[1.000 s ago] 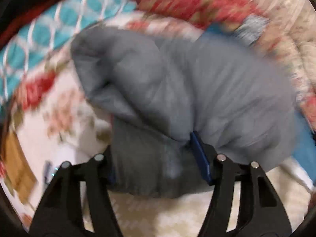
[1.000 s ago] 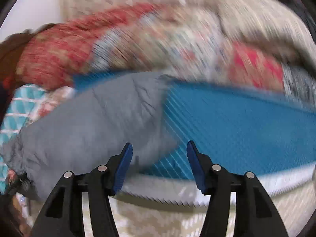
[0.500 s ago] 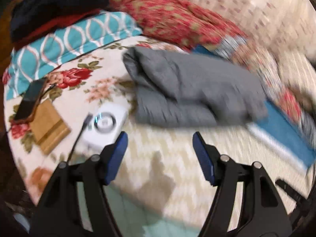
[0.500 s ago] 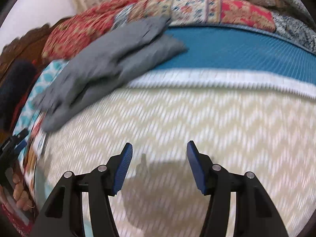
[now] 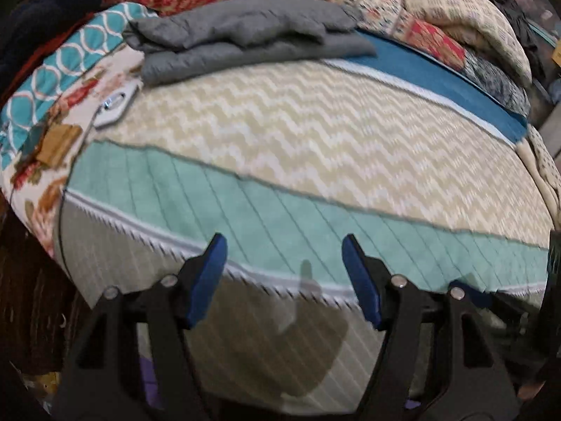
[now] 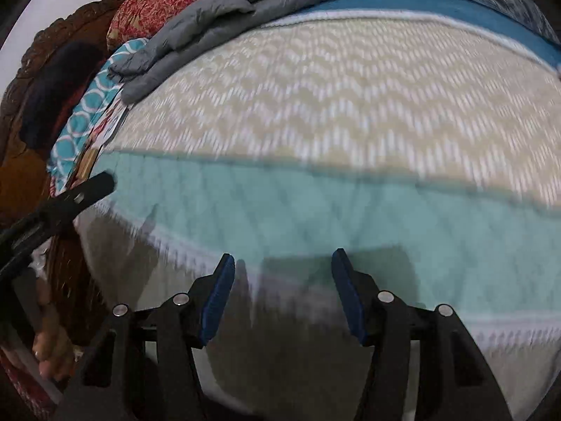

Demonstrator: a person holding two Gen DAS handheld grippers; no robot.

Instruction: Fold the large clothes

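A folded grey garment (image 5: 245, 42) lies at the far left of the bed, partly on the blue band of the cover; it also shows in the right wrist view (image 6: 217, 24). My left gripper (image 5: 284, 270) is open and empty, held back over the bed's near edge, far from the garment. My right gripper (image 6: 283, 287) is open and empty, also over the near edge. The left gripper's black arm (image 6: 77, 196) shows at the left of the right wrist view.
The bed cover has a beige zigzag middle (image 5: 315, 133), a mint band (image 5: 280, 217) near me and a blue band (image 5: 438, 77) behind. Patterned pillows and quilts (image 5: 438, 17) pile at the back. A white device (image 5: 115, 105) and a brown pad (image 5: 58, 144) lie at left.
My left gripper let go of the grey garment and opened. Both grippers pulled back from the garment to the bed's near edge. The garment stays folded at the far left.
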